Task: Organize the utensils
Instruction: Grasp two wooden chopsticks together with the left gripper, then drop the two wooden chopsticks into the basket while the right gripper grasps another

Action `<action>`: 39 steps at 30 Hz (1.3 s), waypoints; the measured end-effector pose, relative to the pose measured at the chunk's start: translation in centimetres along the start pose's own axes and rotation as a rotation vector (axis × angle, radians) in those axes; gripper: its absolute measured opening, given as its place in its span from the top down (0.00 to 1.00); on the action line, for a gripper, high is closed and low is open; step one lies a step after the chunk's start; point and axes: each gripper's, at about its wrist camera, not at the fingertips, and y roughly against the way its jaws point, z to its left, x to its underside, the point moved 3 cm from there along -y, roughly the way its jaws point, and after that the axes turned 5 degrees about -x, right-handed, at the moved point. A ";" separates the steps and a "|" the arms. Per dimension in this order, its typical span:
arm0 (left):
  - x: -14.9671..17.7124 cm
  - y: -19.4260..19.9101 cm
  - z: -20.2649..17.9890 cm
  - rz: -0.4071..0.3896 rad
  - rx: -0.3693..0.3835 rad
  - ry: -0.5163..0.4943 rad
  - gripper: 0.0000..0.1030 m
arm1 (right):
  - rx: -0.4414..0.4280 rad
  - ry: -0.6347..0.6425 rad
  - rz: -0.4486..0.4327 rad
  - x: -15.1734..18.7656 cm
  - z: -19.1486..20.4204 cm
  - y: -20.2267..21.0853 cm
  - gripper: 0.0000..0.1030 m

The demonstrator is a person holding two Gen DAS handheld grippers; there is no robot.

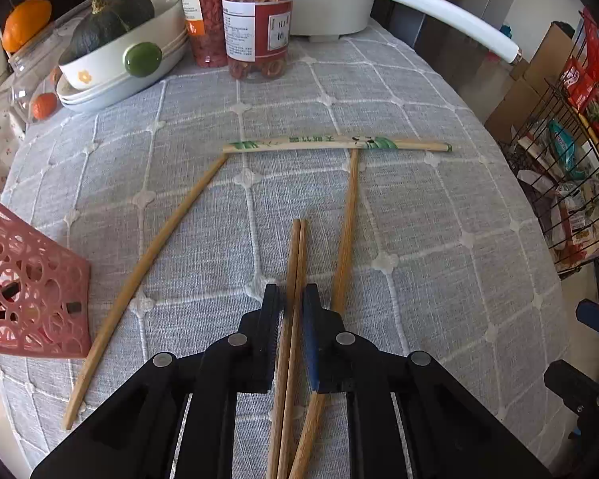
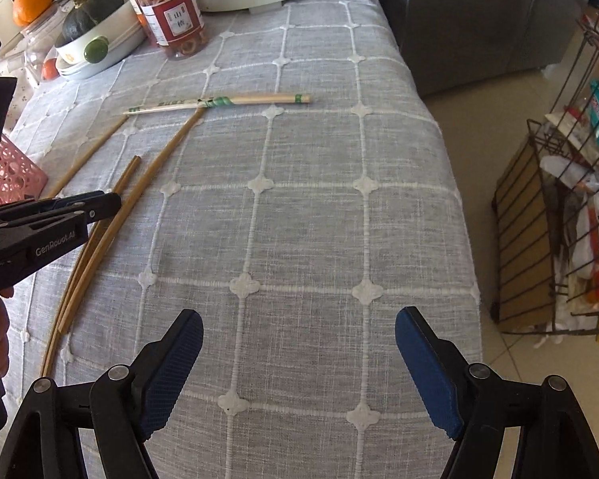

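Chopsticks, a brown pair (image 1: 293, 279), lie on the grey-clothed tabletop (image 1: 419, 219) between the left gripper's (image 1: 290, 299) fingers, which clench them. At ten o'clock sits a pink basket (image 1: 32, 291). The right gripper (image 2: 299, 335) hangs released, nothing between its fingers.

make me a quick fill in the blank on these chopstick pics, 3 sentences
1. The left gripper is closed on a pair of ____.
2. The right gripper has its jaws ____, with nothing between them.
3. The basket at the table's left edge is ____ in colour.

Missing words: chopsticks; open; pink
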 end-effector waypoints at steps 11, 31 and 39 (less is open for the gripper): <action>2.6 1.1 -1.2 0.013 -0.020 -0.114 0.91 | 0.009 -0.040 0.023 -0.2 -0.6 -0.6 0.19; 13.4 15.7 5.0 -0.263 0.082 -0.143 0.92 | 0.003 -0.045 0.036 -3.1 4.6 -2.3 0.19; 12.2 19.3 10.3 -0.375 0.122 -0.008 0.92 | 0.026 -0.057 0.045 -6.4 6.8 -6.6 0.20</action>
